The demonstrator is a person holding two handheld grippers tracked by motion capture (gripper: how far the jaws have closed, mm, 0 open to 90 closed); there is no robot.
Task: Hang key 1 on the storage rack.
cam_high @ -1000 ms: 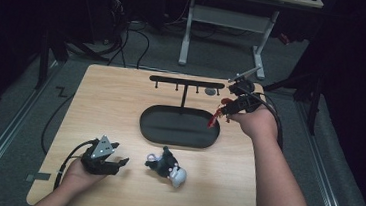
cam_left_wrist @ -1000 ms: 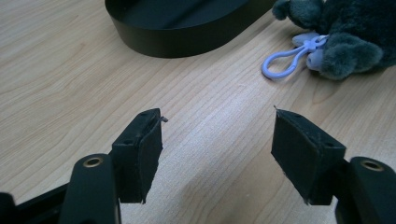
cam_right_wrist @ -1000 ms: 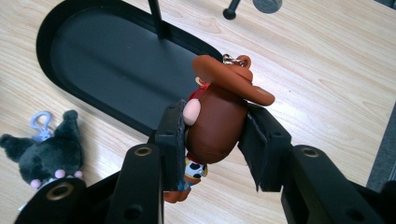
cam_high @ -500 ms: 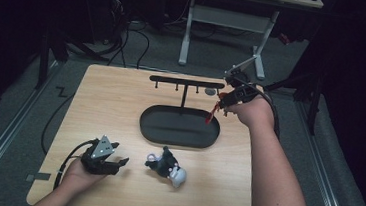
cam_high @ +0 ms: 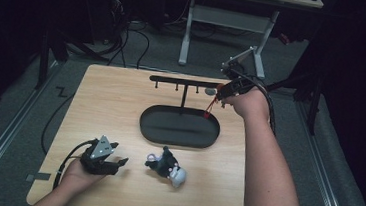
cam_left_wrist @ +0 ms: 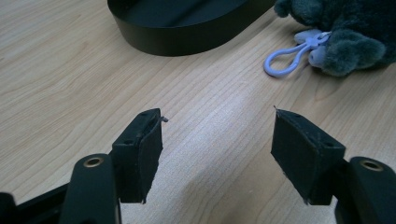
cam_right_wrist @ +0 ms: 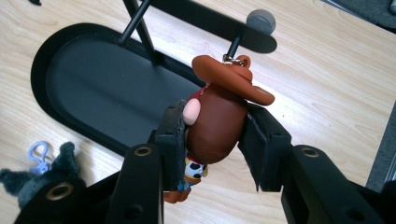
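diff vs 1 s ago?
The right tongs, shut on the cowboy figure, moved up and away from the tray toward the rack's right end, bringing the figure's loop near a peg. The left tongs stayed open near the plush toy, which also stayed put.

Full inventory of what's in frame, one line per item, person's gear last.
Table: 1, light wood, centre of the high view.
Stand tray: 1, black oval, mid-table.
Hook bar: 1, black, on a post above the tray.
Cowboy figure keychain: 1, brown with hat, at the bar's right end hook.
Plush keychain: 1, dark grey with pale clip, near edge of the table.
Desk frame: 1, pale, on the floor beyond the table.
Left hand-held gripper: 1, black, open, resting on the table near left.
Right hand-held gripper: 1, black, shut on the cowboy figure keychain.
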